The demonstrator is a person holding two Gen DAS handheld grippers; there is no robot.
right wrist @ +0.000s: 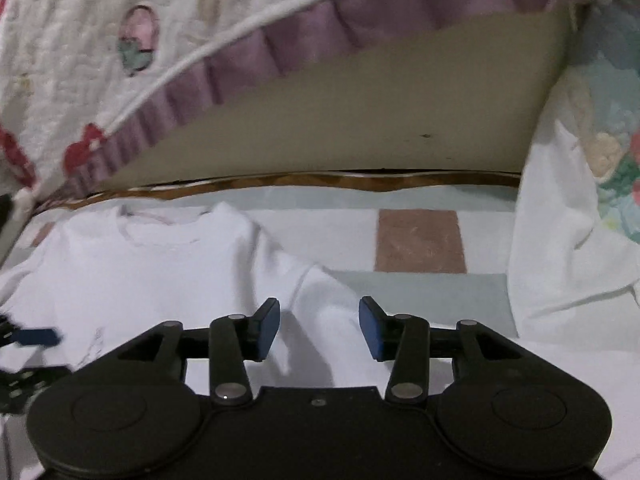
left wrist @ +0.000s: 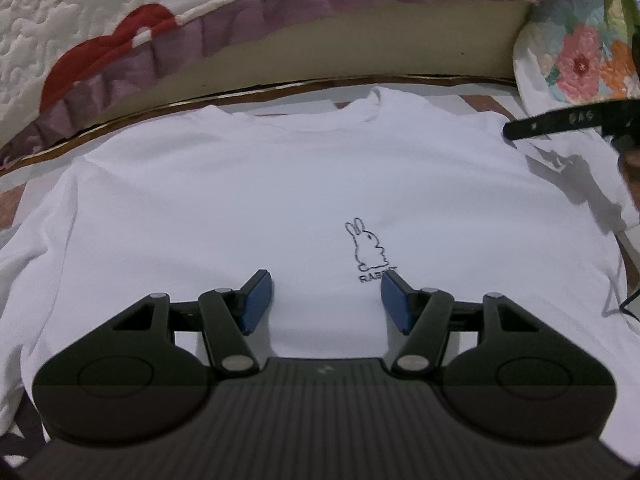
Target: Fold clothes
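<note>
Bedspread (right wrist: 420, 288), checked in pale and brown squares: serves as the work surface; a frilled quilt (left wrist: 120, 12) hangs behind it at twelve o'clock and a floral pillow (left wrist: 580, 56) sits at two o'clock in the left wrist view.

White T-shirt (left wrist: 280, 184): lies flat and face up across the bedspread, collar toward twelve o'clock, rabbit print (left wrist: 368, 252) showing near the centre. Body and both sleeves appear spread out. No fold is visible, so I judge the folding itself not yet begun; all folds remain.

Left gripper (left wrist: 326, 300): hovers over the lower chest, jaws apart, nothing between the pads.

Right gripper (right wrist: 319, 328): over the shirt's shoulder and sleeve area, jaws apart, cloth below but unclamped. Whether it touches the fabric cannot be told.
</note>
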